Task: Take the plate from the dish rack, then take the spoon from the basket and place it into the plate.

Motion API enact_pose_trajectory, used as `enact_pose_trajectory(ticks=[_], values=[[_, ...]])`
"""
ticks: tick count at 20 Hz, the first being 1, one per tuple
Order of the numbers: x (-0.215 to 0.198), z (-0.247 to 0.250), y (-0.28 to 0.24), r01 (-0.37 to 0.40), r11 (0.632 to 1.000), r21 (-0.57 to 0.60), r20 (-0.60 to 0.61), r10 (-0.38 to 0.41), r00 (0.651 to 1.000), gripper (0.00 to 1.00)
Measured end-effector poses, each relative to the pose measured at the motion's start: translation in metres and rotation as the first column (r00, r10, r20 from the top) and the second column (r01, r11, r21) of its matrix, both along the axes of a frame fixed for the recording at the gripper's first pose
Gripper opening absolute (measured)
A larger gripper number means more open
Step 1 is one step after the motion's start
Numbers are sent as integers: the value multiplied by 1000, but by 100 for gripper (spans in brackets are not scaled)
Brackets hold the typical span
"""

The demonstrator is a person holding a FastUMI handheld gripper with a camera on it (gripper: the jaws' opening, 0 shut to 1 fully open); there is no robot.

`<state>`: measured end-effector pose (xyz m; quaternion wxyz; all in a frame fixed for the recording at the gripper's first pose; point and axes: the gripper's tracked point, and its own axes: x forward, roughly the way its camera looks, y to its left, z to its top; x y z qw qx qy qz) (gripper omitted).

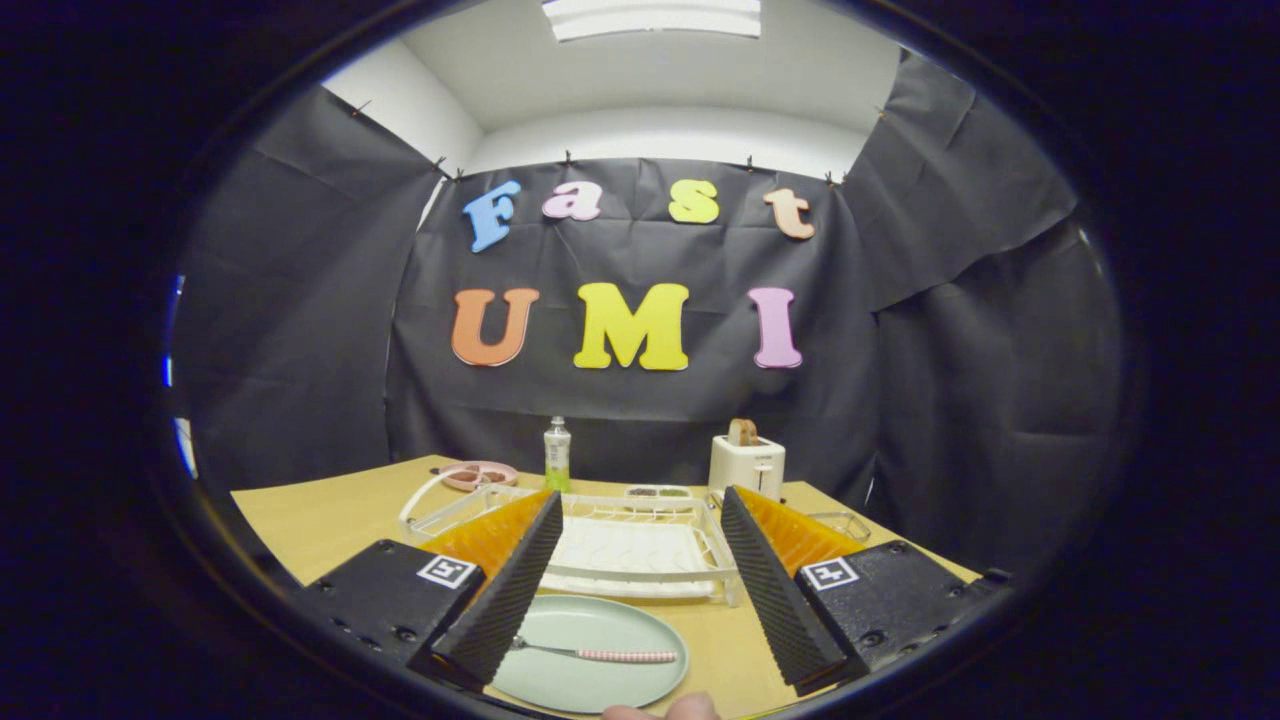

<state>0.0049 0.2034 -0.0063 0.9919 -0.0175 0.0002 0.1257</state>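
**Spoon in plate, fingers spread: step entry and clearances**

Fingertips of a person [660, 709] show nearest the camera, at the table's near edge, just beside the plate's rim.

- Gripper [640, 640]: fingers held wide apart, gripping nothing, raised above the table.
- Plate [560, 680]: flat on the table [300, 520], between the fingers and close below them, near the front edge.
- Spoon [595, 654]: lies across the plate with its handle toward your right finger; the bowl end seems tucked behind your left finger, though the finger hides it.
- Dish rack [640, 550]: just beyond the plate, apparently bare of plates.
- Beyond the rack: bottle [557, 455], toaster [746, 465], pink dish [478, 475].
- Basket: possibly the wire form [840, 522] past your right finger; too hidden to confirm.

Step in hand, by my reading: placement looks done, so you are at the withdrawal. Keep the fingers spread and lift straight up and back, so neither tip clips the spoon handle or tilts the plate.

Room: open table lies left of the rack; the plate sits close to the near edge, so avoid nudging it toward yourself.
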Motion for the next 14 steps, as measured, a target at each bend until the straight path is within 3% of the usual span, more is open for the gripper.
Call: enact_pose_trajectory(ticks=[7,14], values=[[-11,-7,7,5,999,35,-10,-4,1000,100],[-15,-5,19,-9,1000,-21,-2,9,1000,100]])
